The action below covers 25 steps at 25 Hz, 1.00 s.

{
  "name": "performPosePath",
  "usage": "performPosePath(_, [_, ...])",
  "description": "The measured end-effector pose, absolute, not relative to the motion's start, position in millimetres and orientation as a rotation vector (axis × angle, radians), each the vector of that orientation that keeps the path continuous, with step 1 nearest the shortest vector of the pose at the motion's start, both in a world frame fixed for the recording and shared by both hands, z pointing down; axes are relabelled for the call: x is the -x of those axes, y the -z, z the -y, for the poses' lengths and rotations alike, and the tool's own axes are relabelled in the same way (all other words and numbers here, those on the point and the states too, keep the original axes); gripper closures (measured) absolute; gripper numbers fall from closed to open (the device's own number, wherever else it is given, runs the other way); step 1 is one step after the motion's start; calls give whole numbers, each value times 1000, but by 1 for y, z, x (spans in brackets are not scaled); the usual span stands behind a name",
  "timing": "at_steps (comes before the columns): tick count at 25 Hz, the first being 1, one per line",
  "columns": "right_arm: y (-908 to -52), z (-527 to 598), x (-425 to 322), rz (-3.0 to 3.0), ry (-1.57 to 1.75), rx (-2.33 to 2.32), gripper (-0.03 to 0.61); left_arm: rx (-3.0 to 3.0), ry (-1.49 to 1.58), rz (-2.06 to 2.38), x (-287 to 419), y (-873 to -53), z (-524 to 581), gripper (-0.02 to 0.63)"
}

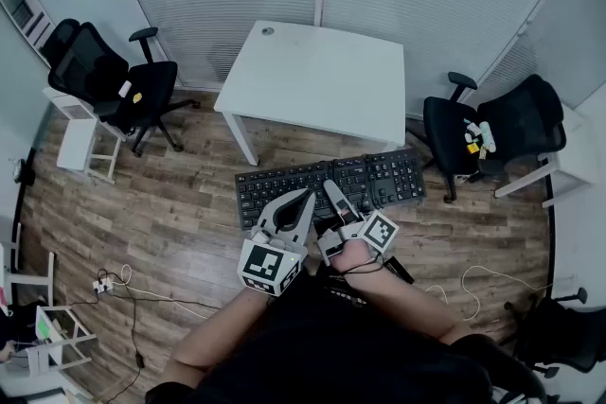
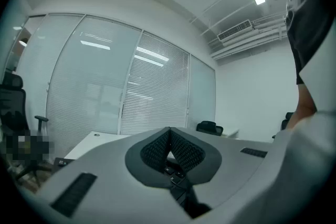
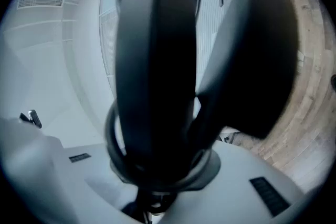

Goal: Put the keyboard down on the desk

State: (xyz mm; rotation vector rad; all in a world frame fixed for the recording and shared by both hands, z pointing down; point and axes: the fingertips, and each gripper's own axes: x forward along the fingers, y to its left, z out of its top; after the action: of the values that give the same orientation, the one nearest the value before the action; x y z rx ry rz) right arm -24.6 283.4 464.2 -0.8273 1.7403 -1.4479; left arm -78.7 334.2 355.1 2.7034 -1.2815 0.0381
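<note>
Keyboard (image 1: 284,184) not on the desk (image 1: 317,76) — held in the air over the wood floor (image 1: 170,203), just short of the desk's near edge, roughly flat, keys up. Right gripper (image 1: 332,192) clamped on the keyboard's near long edge, jaws a little apart, black body filling the gap between them. Left gripper (image 1: 307,197) closed, pad tips touching, nothing between them; positioned over the keys just beside the right gripper — contact with the keys not determinable.
</note>
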Motion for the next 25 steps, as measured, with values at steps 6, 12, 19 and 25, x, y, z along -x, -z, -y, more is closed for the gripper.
performPosePath(6, [-463,-277,21,-1761,1434,830,469,-2696,-33,1273,73,-357,-327,601])
performPosePath(12, [-470,-265,2,-1727,1443,846,466,-2702,-55,1258,57,-360,-318,601])
performPosePath(19, [-479,-234,-24,-1742,1461,857,466,-2707,-75,1283,32,-364,-285,601])
performPosePath(25, [-472,-178,-57,-1779,1468,837,466,-2726,-68,1341,-4,-360,-229,601])
